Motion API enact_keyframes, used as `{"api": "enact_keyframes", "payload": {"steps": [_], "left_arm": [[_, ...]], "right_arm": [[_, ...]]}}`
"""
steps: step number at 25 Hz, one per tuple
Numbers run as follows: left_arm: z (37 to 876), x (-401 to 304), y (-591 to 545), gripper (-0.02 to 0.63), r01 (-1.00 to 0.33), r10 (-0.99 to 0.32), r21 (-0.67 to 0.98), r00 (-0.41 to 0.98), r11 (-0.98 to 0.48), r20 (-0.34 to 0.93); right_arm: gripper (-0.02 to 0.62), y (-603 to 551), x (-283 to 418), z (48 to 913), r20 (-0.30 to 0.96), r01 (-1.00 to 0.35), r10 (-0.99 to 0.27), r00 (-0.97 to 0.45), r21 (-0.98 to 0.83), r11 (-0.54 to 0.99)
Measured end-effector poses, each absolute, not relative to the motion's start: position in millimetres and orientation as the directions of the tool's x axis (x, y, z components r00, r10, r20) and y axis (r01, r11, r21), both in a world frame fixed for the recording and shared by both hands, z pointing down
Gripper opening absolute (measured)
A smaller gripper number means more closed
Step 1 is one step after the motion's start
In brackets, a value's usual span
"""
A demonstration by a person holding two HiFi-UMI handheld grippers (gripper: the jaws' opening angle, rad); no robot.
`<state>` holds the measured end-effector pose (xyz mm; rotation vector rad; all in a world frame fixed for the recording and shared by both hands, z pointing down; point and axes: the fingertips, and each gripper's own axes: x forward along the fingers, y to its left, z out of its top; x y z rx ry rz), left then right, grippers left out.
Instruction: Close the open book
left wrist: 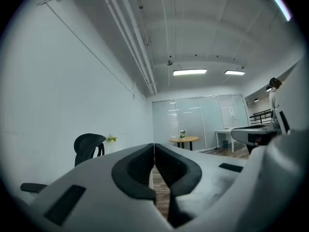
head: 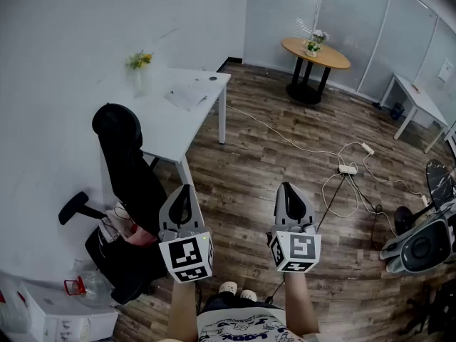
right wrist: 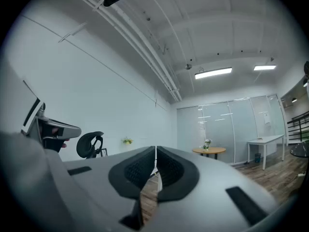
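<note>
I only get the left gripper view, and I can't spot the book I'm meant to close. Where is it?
Observer: The head view shows the open book lying on the white desk, towards its far end, well ahead of you.
Operator: Anything near my path to it?
Observer: A black office chair stands at the desk's near end, to the left of the left gripper.
Operator: Is the other gripper carrying anything?
Observer: No. In the right gripper view, the right gripper has its jaws shut with nothing between them.
</note>
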<state>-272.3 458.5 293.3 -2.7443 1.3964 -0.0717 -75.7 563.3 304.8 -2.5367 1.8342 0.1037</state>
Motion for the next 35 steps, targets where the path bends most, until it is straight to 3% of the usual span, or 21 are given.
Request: {"api": "enact_keyframes", "payload": {"steps": [16,19,35], "left_arm": [[299.2,-266.0,420.9,0.025,-0.798,-0.8,-0.067,0.599,-0.599,0.017],[302.1,-265.1,411.0,0.025,-0.794,-0.796,-0.062,0.605,-0.605,0.015],[329.4,-233.8,354.2,0.025,-0.785,-0.786,-0.043,0.615,-0.618,0.058]], "right_arm": [[0.045,520.5,-78.7,307.7,-0.08,-0.959,-0.957,0.28,0.015,-0.282],[0.189,508.5,-82.3,310.7,-0.073,-0.966,-0.964,0.256,0.002,-0.257],[0.189,453.6,-51.1,337.2,-0.023,-0.961,-0.961,0.276,0.0,-0.276]]}}
